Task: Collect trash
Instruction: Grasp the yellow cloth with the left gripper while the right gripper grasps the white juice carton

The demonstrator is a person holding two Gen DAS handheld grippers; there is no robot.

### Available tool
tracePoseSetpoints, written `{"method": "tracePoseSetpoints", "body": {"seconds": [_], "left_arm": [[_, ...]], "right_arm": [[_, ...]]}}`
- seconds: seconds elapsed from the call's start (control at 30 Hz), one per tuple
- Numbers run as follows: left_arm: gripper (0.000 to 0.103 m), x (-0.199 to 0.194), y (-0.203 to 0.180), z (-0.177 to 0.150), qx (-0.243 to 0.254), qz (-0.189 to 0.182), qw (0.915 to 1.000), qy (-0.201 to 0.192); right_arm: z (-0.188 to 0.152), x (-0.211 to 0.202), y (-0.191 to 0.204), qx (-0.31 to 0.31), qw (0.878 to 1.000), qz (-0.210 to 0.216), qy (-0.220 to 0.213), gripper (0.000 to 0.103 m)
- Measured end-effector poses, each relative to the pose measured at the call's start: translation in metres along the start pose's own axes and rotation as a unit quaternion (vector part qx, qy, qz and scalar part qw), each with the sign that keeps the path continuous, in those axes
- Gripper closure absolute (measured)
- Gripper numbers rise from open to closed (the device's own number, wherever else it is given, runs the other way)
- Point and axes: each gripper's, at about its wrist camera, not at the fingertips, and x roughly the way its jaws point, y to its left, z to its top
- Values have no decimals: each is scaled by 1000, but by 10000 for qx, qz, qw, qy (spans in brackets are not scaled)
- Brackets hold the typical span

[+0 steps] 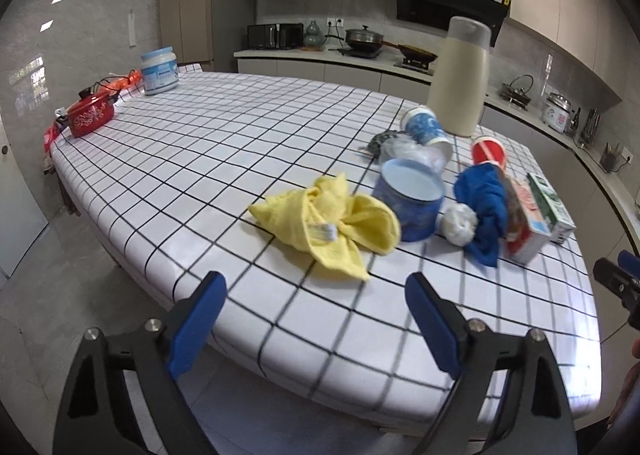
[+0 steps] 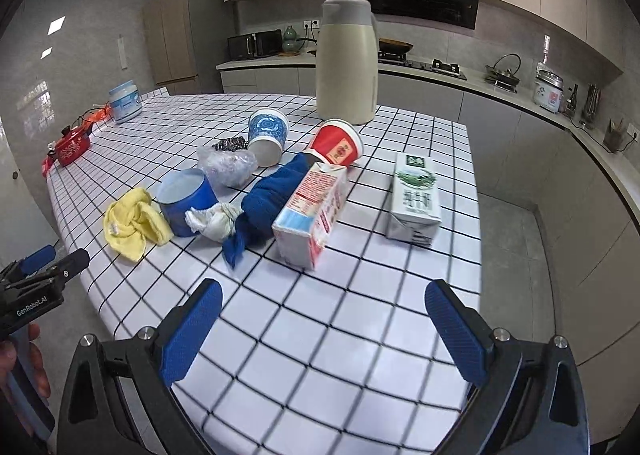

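Observation:
Trash lies on the checked table (image 1: 200, 135): a red-and-white carton (image 2: 312, 211), a green-and-white milk carton (image 2: 414, 199), a tipped red paper cup (image 2: 336, 143), a tipped blue patterned cup (image 2: 268, 135), a crumpled plastic bag (image 2: 226, 167), a white paper wad (image 2: 214, 223) and a blue tub (image 1: 412, 203). A yellow cloth (image 1: 332, 227) and a blue cloth (image 1: 484, 207) lie among them. My left gripper (image 1: 316, 283) hangs open over the near table edge, just short of the yellow cloth. My right gripper (image 2: 324, 289) is open and empty, short of the red-and-white carton.
A tall cream thermos jug (image 2: 348, 67) stands behind the trash. At the far left end of the table sit a red pot (image 1: 90, 115) and a white jar (image 1: 160, 71). Kitchen counters run along the back and right walls. Floor lies below the near table edge.

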Motion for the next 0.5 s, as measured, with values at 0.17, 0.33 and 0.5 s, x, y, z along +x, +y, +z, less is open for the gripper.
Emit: {"method": "tracePoseSetpoints", "body": {"seconds": [0.17, 0.33, 0.5], "left_arm": [[16, 39, 13, 17, 42, -124, 9998, 129], [22, 73, 18, 25, 118, -300, 9989, 335], [31, 94, 20, 34, 187, -471, 9976, 477]], "right_arm": [[23, 45, 17, 51, 9998, -134, 134, 10], [33, 90, 24, 170, 9988, -272, 369, 19], [39, 120, 14, 429, 9966, -439, 548, 35]]}}
